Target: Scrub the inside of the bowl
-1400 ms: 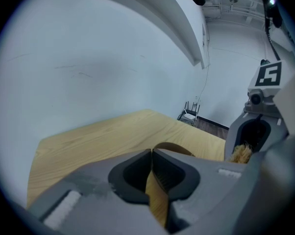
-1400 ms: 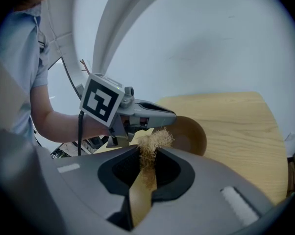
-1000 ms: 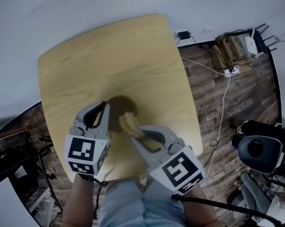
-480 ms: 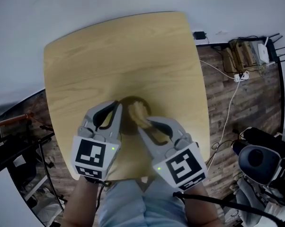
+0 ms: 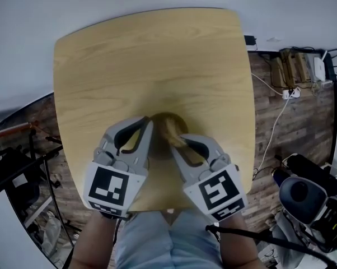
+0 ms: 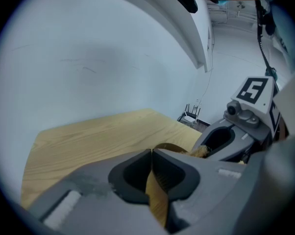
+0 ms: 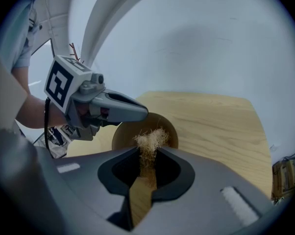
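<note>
A round wooden bowl [image 5: 167, 121] sits on the light wooden table [image 5: 129, 60], near its front edge. My left gripper [image 5: 146, 123] is shut on the bowl's left rim; in the left gripper view the thin bowl wall [image 6: 156, 196] runs between the closed jaws of the left gripper [image 6: 152, 153]. My right gripper [image 5: 177, 137] is shut on a tan fibrous scrubber [image 5: 171, 130], whose frayed tip [image 7: 149, 140] reaches over the bowl's opening [image 7: 163, 123]. In the right gripper view, the right gripper [image 7: 147, 153] points at the bowl and the left gripper [image 7: 140, 112] holds its rim.
Beyond the table's right edge, cables and a power strip [image 5: 294, 92] lie on the dark wood floor [image 5: 286, 128]. A dark chair or stool [image 5: 303, 192] stands at the lower right. A pale wall [image 6: 88, 58] lies behind the table.
The head view has shifted, so the table and bowl sit further right in frame. Both grippers keep their holds. The scrubber has moved a little further into the bowl.
</note>
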Demonstrator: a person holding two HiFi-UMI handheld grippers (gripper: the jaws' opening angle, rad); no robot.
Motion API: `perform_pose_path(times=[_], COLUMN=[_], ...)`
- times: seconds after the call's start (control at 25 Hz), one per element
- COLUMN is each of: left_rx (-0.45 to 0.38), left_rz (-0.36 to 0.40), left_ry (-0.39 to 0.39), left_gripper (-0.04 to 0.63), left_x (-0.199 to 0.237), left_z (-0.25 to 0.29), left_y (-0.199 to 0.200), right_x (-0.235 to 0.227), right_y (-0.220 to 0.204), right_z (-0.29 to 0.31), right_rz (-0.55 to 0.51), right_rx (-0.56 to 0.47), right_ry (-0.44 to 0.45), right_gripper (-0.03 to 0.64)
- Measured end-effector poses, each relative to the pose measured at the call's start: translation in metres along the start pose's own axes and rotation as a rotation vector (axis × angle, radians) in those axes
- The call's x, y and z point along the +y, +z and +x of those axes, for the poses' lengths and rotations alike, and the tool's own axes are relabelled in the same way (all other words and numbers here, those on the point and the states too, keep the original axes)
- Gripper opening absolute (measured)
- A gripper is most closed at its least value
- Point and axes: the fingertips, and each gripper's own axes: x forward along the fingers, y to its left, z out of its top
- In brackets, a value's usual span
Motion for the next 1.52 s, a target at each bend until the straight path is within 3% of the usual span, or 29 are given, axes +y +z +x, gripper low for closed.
perform_pose_path(times=[0.32, 0.6, 0.88, 1.16, 1.52], left_rx=[-0.013, 0.003, -0.001, -0.010, -0.017], left_rz=[0.014, 0.091, 0.118, 0.113, 0.046], left_ry=[0.018, 0.036, 0.063, 0.073, 0.039], left_gripper=[0.032, 0.032, 0.032, 0.032, 0.032], left_x=[0.000, 0.000, -0.008, -0.015, -0.004], left_z=[-0.009, -0.009, -0.015, -0.020, -0.014], left_y=[-0.003, -0.009, -0.006, -0.012, -0.010], right_x=[0.034, 0.055, 0.068, 0.053, 0.052], right_y=[-0.013, -0.015, -0.019, -0.005, 0.003], right_z=[-0.005, -0.030, -0.058, -0.069, -0.022], right_rz=[0.088, 0.093, 0.075, 0.109, 0.109], right_rx=[-0.007, -0.058, -0.092, -0.179, -0.126], right_ry=[0.117, 0.157, 0.152, 0.090, 0.117], right_gripper=[0.057, 0.057, 0.057, 0.058, 0.058])
